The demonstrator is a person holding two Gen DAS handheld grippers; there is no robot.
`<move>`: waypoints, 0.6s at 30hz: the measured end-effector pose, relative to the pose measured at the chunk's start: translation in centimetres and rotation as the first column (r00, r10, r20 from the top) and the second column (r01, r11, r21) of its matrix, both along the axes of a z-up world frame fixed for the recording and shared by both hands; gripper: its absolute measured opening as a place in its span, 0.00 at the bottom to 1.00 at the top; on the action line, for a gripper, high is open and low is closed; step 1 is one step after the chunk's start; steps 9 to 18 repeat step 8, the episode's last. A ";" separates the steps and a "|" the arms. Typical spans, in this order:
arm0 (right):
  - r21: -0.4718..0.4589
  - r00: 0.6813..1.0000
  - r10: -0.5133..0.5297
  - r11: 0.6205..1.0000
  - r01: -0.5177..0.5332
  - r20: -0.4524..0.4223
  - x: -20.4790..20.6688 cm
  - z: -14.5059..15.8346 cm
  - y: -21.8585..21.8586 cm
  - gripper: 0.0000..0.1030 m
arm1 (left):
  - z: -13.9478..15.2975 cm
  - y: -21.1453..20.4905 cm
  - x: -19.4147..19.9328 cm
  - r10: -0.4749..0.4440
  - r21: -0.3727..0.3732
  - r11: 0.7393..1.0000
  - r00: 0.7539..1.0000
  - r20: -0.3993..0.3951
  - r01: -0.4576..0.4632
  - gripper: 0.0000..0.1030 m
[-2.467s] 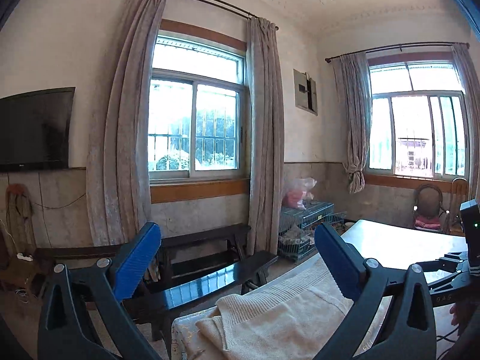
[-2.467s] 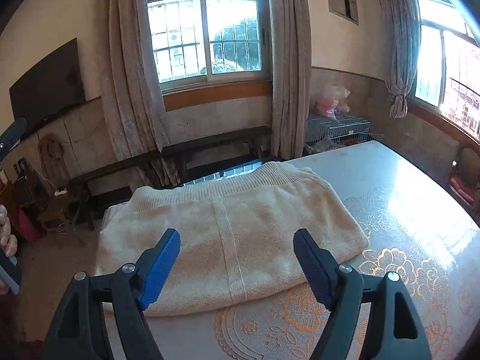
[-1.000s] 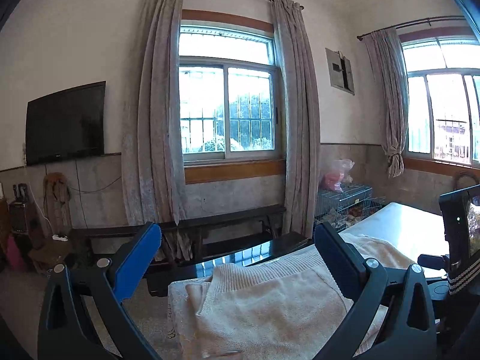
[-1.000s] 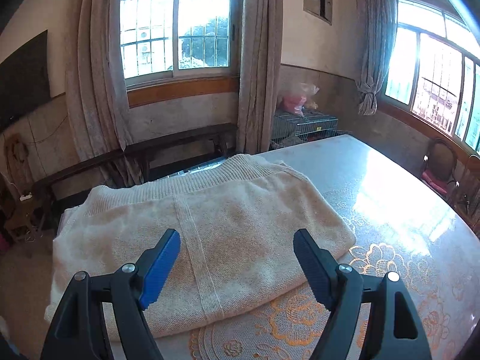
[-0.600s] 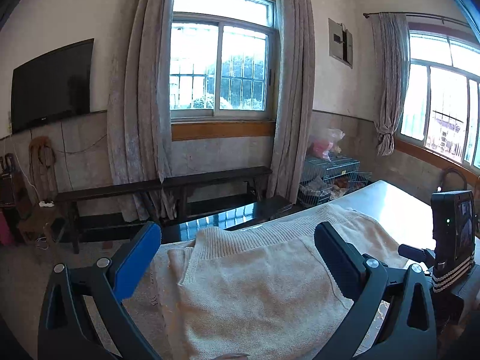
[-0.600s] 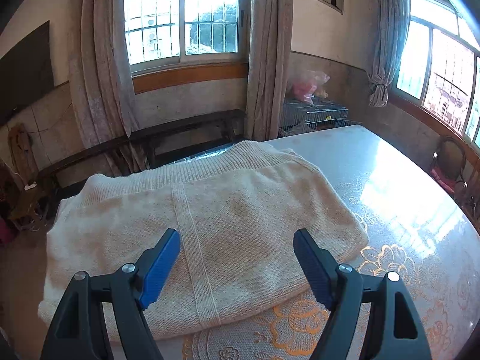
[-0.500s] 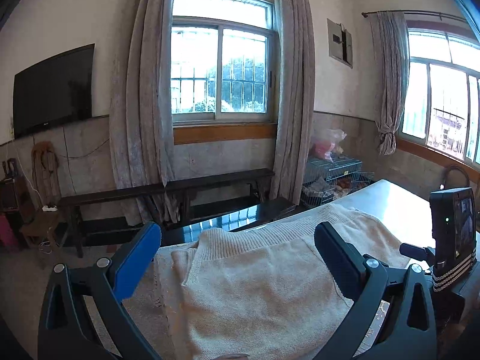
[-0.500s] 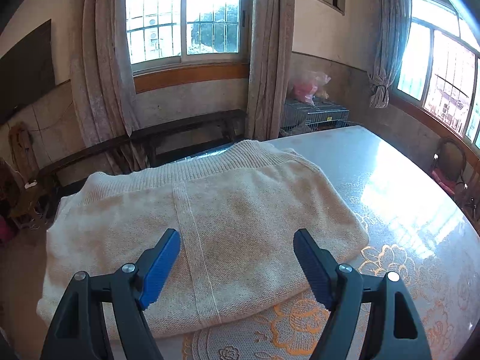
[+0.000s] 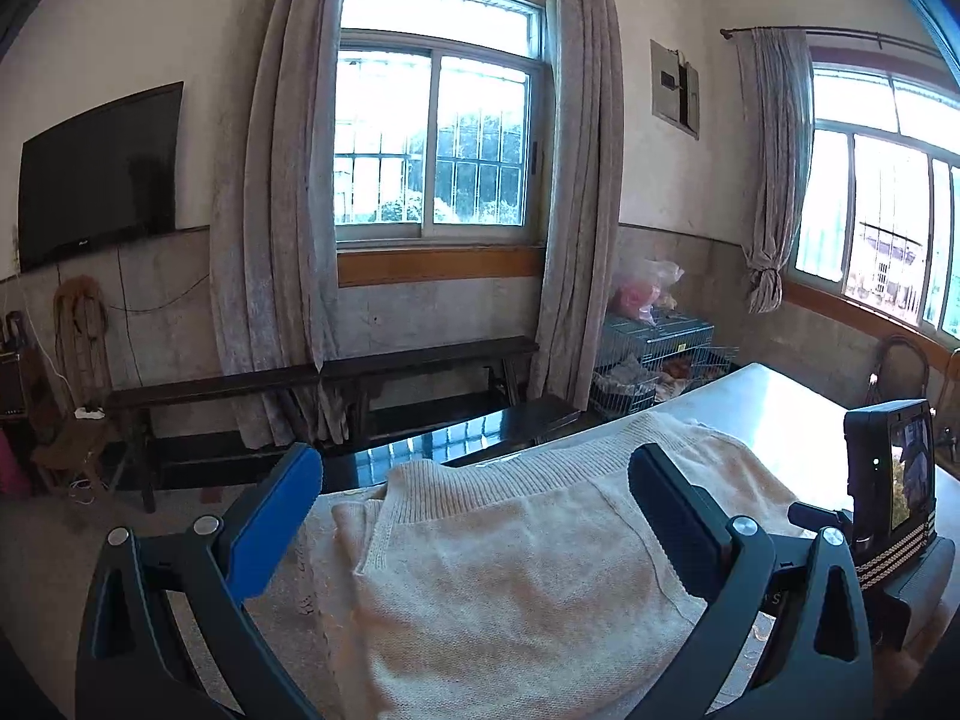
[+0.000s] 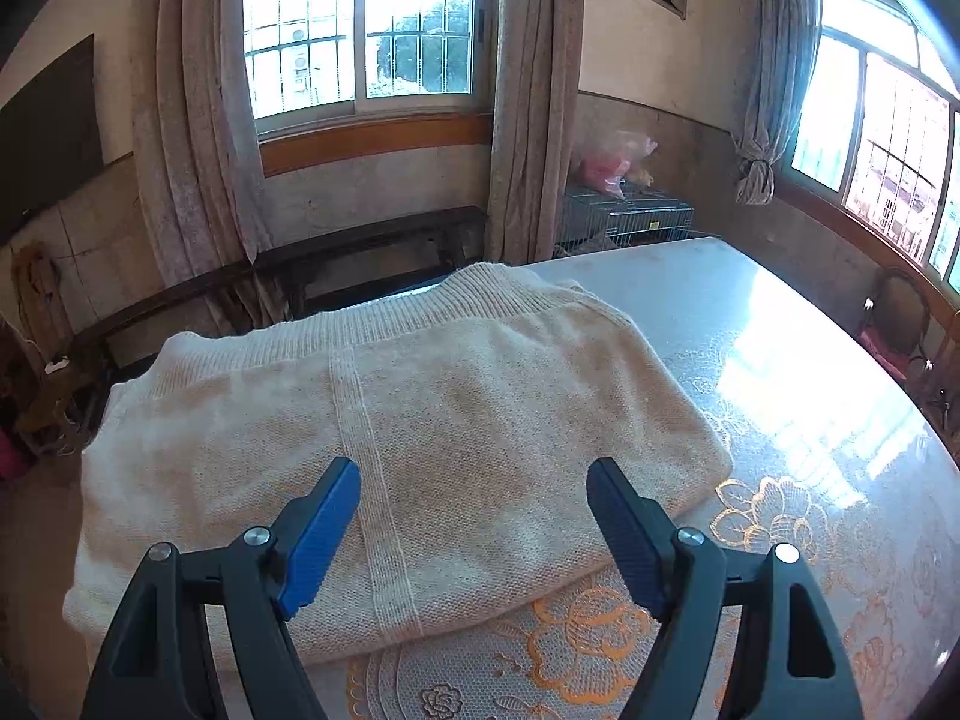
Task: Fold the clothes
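Cream sweater (image 10: 420,420) beneath hand-held gripper (image 10: 474,516)

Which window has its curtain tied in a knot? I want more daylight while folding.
The side window on the right: its single curtain is knotted low. The centre window has two curtains hanging loose.

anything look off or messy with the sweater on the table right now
Mostly tidy. The cream sweater lies folded flat on the table, but its left side reaches the table's edge, and an under layer pokes out unevenly at that side past the top fold. Nothing spilled or damaged.
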State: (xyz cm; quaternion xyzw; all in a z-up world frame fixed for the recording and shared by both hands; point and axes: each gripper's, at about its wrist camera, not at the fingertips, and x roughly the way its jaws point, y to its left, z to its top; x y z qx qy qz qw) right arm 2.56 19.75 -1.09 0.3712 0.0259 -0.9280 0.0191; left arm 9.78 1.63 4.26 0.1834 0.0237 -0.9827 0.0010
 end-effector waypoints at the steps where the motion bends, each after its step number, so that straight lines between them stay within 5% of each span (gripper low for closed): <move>1: 0.004 1.000 -0.001 1.000 0.001 0.004 0.0 -0.1 0.0 0.78 | 0.0 0.0 0.0 0.000 -0.002 1.000 1.000 0.000 0.000 1.00; 18: 0.011 1.000 -0.002 1.000 0.002 0.022 0.0 -0.4 0.0 0.78 | -0.5 0.2 0.0 -0.007 -0.014 1.000 1.000 0.007 0.007 1.00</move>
